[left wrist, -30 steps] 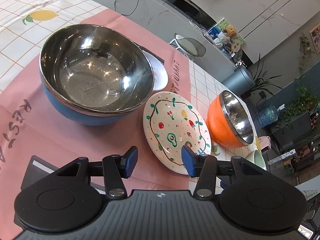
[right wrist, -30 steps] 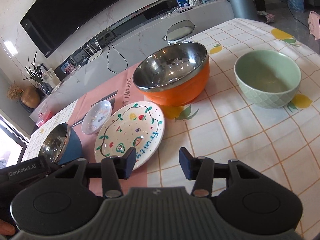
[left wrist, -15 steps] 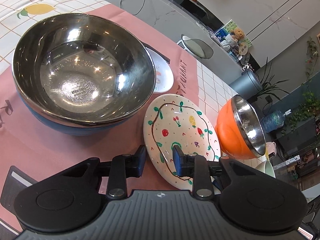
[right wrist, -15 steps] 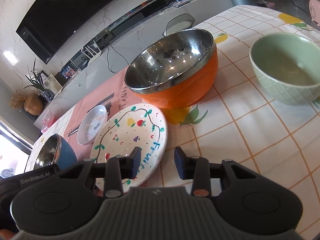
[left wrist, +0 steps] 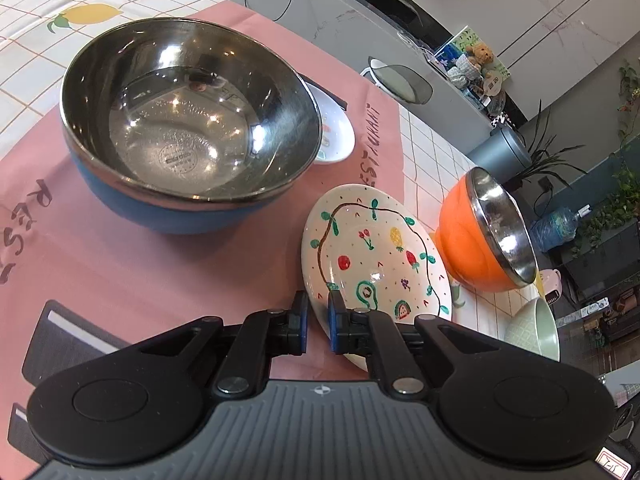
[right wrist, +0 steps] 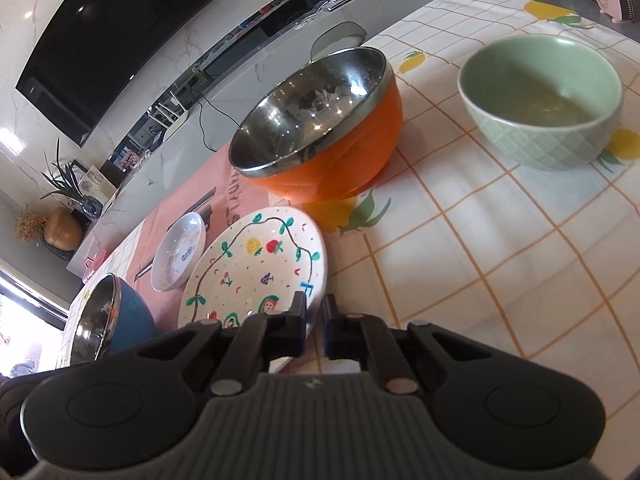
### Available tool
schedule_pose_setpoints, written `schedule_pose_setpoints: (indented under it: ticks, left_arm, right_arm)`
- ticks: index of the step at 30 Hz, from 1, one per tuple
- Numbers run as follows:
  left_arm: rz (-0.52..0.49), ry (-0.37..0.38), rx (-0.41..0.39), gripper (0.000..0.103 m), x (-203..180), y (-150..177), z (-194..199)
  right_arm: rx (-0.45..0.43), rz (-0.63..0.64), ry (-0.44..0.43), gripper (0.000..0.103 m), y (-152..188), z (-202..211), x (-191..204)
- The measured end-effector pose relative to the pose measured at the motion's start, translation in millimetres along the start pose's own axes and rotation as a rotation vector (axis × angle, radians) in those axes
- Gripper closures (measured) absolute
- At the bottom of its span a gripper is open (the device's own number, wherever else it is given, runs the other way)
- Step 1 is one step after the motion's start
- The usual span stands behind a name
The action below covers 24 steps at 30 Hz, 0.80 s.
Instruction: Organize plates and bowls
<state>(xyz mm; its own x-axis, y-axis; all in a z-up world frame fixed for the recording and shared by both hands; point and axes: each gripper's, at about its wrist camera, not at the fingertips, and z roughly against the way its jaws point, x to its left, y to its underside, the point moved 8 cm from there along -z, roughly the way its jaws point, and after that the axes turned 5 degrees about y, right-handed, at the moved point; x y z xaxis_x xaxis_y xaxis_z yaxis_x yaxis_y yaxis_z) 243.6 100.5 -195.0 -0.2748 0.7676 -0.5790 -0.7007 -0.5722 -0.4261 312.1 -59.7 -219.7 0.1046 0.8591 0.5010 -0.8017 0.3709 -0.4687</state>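
Observation:
A white plate painted with fruit (left wrist: 376, 248) (right wrist: 256, 264) lies half on the pink mat (left wrist: 120, 280). My left gripper (left wrist: 318, 312) is at the plate's near rim beside the avocado drawing. Its jaws are closing, with the rim between the pads. My right gripper (right wrist: 315, 312) is at the same near rim, by the blue lettering, and its jaws are closing on the edge too. A large blue bowl (left wrist: 160, 208) (right wrist: 132, 320) with a steel inside stands left of the plate. An orange steel-lined bowl (left wrist: 464, 240) (right wrist: 352, 160) stands behind it.
A small white dish (left wrist: 336, 136) (right wrist: 180, 256) sits behind the blue bowl on the mat. A pale green bowl (right wrist: 552, 144) (left wrist: 532, 328) stands on the checked lemon tablecloth (right wrist: 480, 280) to the right. Beyond the table's far edge are a chair, a counter and a dark television.
Both pairs of jaws have narrowed from wide apart to a slim gap around the plate's rim. Both grippers have edged closer to the plate.

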Motion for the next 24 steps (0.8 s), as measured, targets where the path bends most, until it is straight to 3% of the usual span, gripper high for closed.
schedule_pose_setpoints:
  ticks: [4, 7, 9, 10, 11, 19, 24]
  left_arm:
    - [-0.026, -0.004, 0.007, 0.092, -1.1, 7.9, 4.9]
    - [-0.047, -0.01, 0.001, 0.09, -2.7, 4.6, 4.6]
    - [-0.048, 0.003, -0.009, 0.084, -2.4, 0.4, 5.2]
    - [-0.046, 0.006, -0.017, 0.08, -2.0, -1.7, 4.7]
    - [-0.042, 0.001, -0.022, 0.075, -0.8, -3.8, 3.8]
    - [-0.044, 0.012, -0.045, 0.075, 2.8, -15.1, -10.2]
    - [-0.061, 0.022, -0.062, 0.075, 0.5, -18.6, -16.5]
  right_arm:
    - [0.005, 0.005, 0.0, 0.099, 10.8, 13.9, -6.9]
    - [-0.001, 0.036, -0.002, 0.092, 13.9, 17.0, -7.1]
    - [-0.02, 0.045, 0.001, 0.085, 10.4, 18.4, -9.8]
    - [-0.028, 0.04, 0.0, 0.073, 7.2, 18.6, -10.1]
    - [-0.031, 0.034, -0.002, 0.068, 4.0, 17.6, -12.2]
    - [-0.028, -0.016, -0.05, 0.069, -14.1, 3.1, -18.1]
    - [-0.031, -0.015, -0.081, 0.076, -13.6, -3.9, -13.6]
